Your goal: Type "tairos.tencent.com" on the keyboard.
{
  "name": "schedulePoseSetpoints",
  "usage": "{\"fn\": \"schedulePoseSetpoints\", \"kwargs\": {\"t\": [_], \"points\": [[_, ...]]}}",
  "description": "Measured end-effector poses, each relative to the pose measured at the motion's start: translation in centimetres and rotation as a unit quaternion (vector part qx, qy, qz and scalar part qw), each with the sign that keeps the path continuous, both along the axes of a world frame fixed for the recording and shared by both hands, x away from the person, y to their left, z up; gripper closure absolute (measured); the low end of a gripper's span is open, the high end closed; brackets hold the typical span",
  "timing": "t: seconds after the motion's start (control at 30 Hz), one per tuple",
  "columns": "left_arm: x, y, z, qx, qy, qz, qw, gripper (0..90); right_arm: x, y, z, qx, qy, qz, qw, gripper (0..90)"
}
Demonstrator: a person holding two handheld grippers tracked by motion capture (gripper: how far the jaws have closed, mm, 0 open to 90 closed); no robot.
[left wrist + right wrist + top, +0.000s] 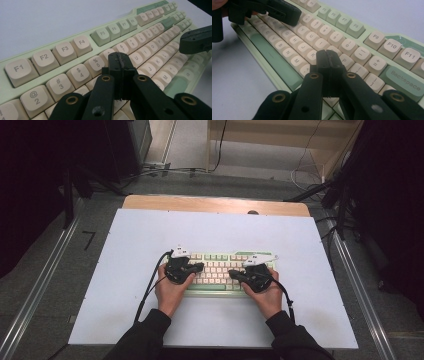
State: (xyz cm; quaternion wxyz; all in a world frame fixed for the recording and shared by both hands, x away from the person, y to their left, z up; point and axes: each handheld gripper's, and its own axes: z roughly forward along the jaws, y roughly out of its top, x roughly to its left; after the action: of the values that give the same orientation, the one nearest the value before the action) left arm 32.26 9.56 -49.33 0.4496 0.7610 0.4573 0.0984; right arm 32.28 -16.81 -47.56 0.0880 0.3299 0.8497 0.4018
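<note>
Nearest the front edge of the tabletop (125,320): two dark sleeves, each hand carrying a black two-jaw gripper.

Item 1, left gripper (200,266). Jaws pressed fully together, nothing between them. From its own camera (119,60) the tip sits low over the number and upper letter rows, about the 5 and 6 keys; contact with a key cannot be told.

Item 2, right gripper (234,274). Jaws likewise closed flat, holding nothing. From its own camera (328,58) the tip hovers over the right-hand letter keys, near K and L.

Item 3, keyboard (222,257). Pale green case, cream keys, green space bar (274,62) and Backspace key (405,81). It lies toward the middle of the white tabletop, a little nearer the front edge than the back, well clear of both side edges. Both grippers point inward over it, tips apart.

Item 4, back edge: bare wooden strip (215,204) beyond the white surface; cables and floor farther off.

Risk notes (judgement): the closed tips are about a key wide, so a slightly off-centre press could strike two keys at once. A slanted push could slide the keyboard on the smooth surface. The tips could also knock together if both move to the centre.
</note>
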Motion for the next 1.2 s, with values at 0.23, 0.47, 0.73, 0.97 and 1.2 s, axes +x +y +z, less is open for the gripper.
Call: {"fn": "schedulePoseSetpoints", "kwargs": {"t": [0.23,0.47,0.73,0.97,1.2], "points": [[0.0,0.0,0.0,0.0,0.001,-0.001,1.0,90.0,0.0,0.0,0.0,-0.001,0.0,0.0,1.0,87.7],[-0.1,-0.3,-0.1,0.02,-0.006,-0.003,0.9998,90.0,0.0,0.0,0.0,-0.001,0.0,0.0,1.0,87.6],[-0.3,0.1,0.3,0.002,-0.012,-0.001,0.9999,90.0,0.0,0.0,0.0,-0.001,0.0,0.001,1.0,87.6],[-0.7,0.7,0.7,-0.019,-0.014,-0.001,0.9997,90.0,-0.1,0.1,0.0,0.0,0.002,0.001,1.0,87.6],[-0.9,1.6,0.8,-0.021,-0.012,0.005,0.9997,90.0,-0.1,0.1,0.0,0.0,0.001,0.002,1.0,87.6]]}}
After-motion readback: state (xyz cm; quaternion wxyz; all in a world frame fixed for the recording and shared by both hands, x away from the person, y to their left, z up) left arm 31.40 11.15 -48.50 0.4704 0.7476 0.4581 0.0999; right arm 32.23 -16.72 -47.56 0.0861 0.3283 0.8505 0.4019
